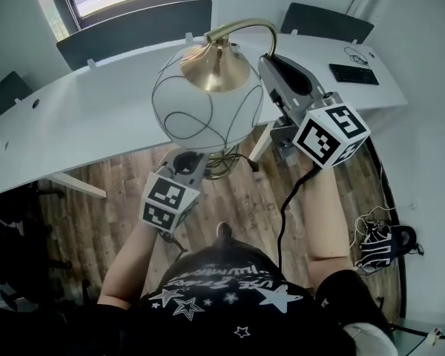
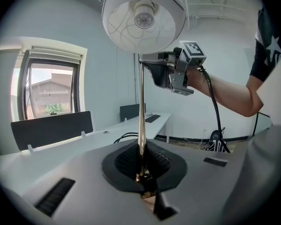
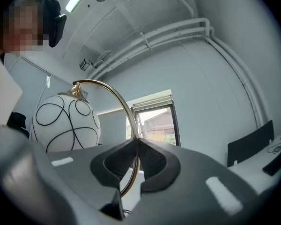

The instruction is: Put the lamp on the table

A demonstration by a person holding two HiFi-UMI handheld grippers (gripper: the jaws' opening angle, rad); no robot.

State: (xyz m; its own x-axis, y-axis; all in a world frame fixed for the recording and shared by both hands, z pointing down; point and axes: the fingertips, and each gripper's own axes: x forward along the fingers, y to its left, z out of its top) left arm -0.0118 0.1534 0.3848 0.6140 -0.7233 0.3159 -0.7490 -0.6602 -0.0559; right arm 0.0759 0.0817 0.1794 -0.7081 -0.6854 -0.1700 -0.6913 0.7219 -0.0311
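I hold the lamp in the air in front of the white table (image 1: 96,110). Its white globe shade (image 1: 208,102) has thin black loops and a brass cap, and hangs from a curved brass arm (image 1: 246,27). My left gripper (image 1: 189,163) is shut on the straight brass stem (image 2: 141,107) low down, just above the round base (image 1: 224,163). The shade (image 2: 143,18) hangs overhead in that view. My right gripper (image 1: 273,64) is shut on the curved arm (image 3: 118,97) higher up, with the shade (image 3: 65,123) to its left.
A black keyboard (image 1: 354,73) lies at the table's far right end. Dark chairs (image 1: 133,28) stand behind the table, under a window. Wood floor lies below me, with cables and a bag (image 1: 382,243) at the right.
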